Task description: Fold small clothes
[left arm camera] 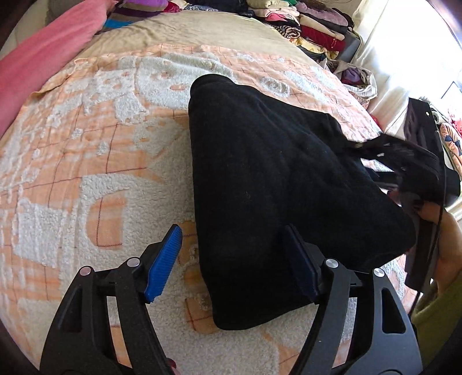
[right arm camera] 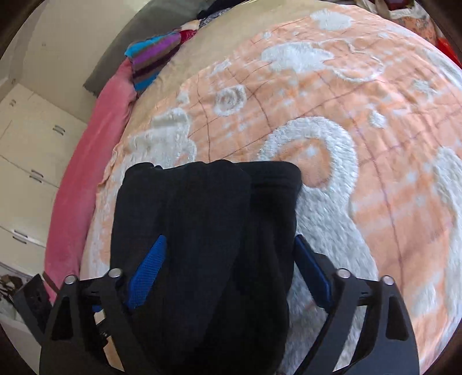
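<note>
**One black garment on the bed, a gripper at each end**

A single bed (left arm camera: 72, 173) fills both views, covered by one orange-and-white fleecy blanket (right arm camera: 361, 173) with a grid of thin lines. One pink blanket (left arm camera: 34, 57) runs along the bed's edge at the upper left of the left wrist view. One striped cloth (right arm camera: 153, 60) in blue, purple and brown lies at the upper left of the right wrist view. A pile of folded clothes (left arm camera: 311, 26) sits at the top right of the left wrist view, too small and crowded to count.

One black garment (left arm camera: 274, 178) lies on the blanket at the centre of the left wrist view. It is dark, matte and roughly triangular there, folded thick, with a rounded end toward the top. Its seams and type are hard to make out.

The left gripper (left arm camera: 234, 262) stands at the bottom of its view with the fingers (left arm camera: 163, 262) well apart. The garment's lower corner lies between them, against the right pad only.

The right gripper (right arm camera: 228, 269) shows at the bottom of its own view, blurred. The garment (right arm camera: 202, 230) bunches between its fingers (right arm camera: 147, 271); whether they pinch it I cannot tell. In the left wrist view it is a dark smear at the right edge.
</note>
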### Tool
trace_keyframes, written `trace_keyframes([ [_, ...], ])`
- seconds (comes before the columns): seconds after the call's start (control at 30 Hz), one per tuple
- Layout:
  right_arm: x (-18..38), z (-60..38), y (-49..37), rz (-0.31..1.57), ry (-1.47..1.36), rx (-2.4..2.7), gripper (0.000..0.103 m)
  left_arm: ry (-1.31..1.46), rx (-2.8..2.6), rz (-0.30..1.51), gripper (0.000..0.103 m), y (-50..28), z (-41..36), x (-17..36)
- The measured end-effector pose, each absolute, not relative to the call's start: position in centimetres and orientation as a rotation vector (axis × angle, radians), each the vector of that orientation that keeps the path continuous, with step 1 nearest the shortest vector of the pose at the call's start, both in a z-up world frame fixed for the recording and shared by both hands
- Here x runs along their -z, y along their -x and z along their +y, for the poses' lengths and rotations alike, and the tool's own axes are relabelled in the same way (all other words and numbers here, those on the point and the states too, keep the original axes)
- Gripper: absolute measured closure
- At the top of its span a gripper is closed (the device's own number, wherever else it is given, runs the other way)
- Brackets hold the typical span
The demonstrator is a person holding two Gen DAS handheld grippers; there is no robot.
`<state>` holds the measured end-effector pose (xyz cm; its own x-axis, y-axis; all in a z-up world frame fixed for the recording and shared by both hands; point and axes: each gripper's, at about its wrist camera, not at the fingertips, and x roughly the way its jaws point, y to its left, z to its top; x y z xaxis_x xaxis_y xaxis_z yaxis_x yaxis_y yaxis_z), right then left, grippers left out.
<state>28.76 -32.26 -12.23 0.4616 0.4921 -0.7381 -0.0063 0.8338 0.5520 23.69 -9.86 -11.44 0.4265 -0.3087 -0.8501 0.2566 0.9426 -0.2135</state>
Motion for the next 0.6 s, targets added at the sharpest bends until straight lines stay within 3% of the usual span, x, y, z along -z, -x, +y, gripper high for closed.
trace_keyframes([
  [0.03,11.2,-31.5,-28.6,1.035,-0.454,-0.317,0.065,0.052,0.348,1.067,0.038,-23.6,-9.8,11.2],
  [0.07,10.0,-30.8,-28.2,0.993,-0.413,-0.345,0.074,0.041,0.339,1.057,0.038,-23.5,-9.7,10.9],
  [0.2,6.3,-30.0,-26.8,0.800,-0.399,-0.451,0.080,0.008,0.309,1.004,0.039,-23.0,-9.1,9.4],
  [0.33,9.2,-29.8,-28.5,0.908,-0.328,-0.353,0.079,-0.001,0.295,1.021,0.039,-23.7,-9.0,9.8],
  [0.43,11.0,-30.0,-28.7,0.949,-0.300,-0.312,0.075,0.025,0.305,1.042,0.038,-24.0,-9.0,10.4],
  [0.5,10.5,-30.5,-27.6,0.949,-0.280,-0.288,0.059,0.025,0.303,1.037,0.038,-23.9,-8.8,10.4],
  [0.6,8.7,-31.1,-26.0,0.893,-0.271,-0.297,0.051,0.024,0.300,1.030,0.038,-23.7,-8.8,10.1],
])
